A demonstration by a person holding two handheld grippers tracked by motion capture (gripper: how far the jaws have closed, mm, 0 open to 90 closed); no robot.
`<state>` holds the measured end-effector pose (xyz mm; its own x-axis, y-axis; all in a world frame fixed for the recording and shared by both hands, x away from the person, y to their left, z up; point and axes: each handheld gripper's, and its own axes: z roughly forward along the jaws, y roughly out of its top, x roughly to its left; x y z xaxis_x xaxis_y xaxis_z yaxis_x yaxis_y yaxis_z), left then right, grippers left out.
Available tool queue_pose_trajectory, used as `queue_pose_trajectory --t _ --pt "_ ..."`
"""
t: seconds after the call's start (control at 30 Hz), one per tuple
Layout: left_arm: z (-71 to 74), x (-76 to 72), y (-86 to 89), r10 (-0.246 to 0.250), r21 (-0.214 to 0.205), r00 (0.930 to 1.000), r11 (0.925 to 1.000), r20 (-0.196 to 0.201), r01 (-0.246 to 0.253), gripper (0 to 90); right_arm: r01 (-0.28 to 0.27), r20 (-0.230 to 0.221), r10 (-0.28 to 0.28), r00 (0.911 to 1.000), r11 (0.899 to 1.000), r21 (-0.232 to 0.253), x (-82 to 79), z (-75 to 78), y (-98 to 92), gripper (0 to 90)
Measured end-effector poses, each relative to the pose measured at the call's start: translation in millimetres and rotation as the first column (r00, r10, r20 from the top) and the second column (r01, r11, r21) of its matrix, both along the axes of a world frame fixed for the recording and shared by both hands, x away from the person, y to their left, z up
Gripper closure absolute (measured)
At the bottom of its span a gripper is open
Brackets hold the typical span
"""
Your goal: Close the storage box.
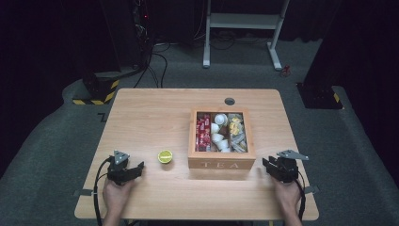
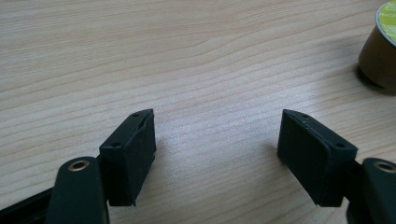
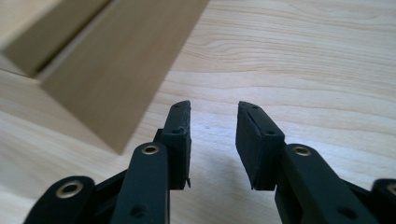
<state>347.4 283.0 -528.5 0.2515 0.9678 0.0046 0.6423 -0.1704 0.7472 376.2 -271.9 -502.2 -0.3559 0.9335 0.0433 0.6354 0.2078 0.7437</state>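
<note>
High view: square wooden tea box (image 1: 221, 164), round lime-topped cup (image 1: 165, 156).

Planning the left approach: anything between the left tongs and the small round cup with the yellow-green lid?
Nothing visible. Bare wooden table lies between the open left tongs and the small round cup with the yellow-green lid; the wooden tea box sits beyond it.

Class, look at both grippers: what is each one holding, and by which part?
Nothing is held. The left gripper and right gripper both stand open over bare table.
</note>
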Motion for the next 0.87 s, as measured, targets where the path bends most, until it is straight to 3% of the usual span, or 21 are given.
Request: queue_pose_trajectory --t 0.13,0.37,0.47,0.5,0.57,0.87 --pt "0.0 0.0 -0.1 0.001 -0.001 1.0000 1.0000 0.000 -0.001 28.0 0.011 -0.013 -0.011 0.9998 0.998 -0.069 5.5 -7.3 4.1 60.6" --pt "-0.1 0.2 -0.2 -0.004 -0.002 1.0000 1.0000 -0.002 0.004 26.9 0.030 -0.005 -0.030 0.9995 0.998 -0.060 9.7 -11.4 5.1 53.7" --pt "-0.2 0.1 -0.4 -0.004 -0.003 1.0000 1.0000 -0.003 0.004 26.5 0.035 -0.005 -0.036 0.9993 0.995 -0.088 12.5 -17.0 8.0 47.4" --pt "-0.2 0.1 -0.4 -0.005 -0.003 1.0000 1.0000 -0.003 0.005 26.4 0.038 0.015 -0.037 0.9992 0.997 -0.071 12.1 -19.9 7.9 45.9" --pt "-0.2 0.1 -0.6 -0.004 -0.003 1.0000 1.0000 -0.004 0.004 26.1 0.047 0.005 -0.047 0.9989 0.997 -0.058 12.9 -20.1 7.0 42.5" --pt "-0.4 0.4 -0.8 -0.010 -0.003 1.0000 0.9999 -0.002 0.010 24.6 0.056 0.003 -0.056 0.9984 0.997 -0.060 12.9 -20.4 7.5 38.7"
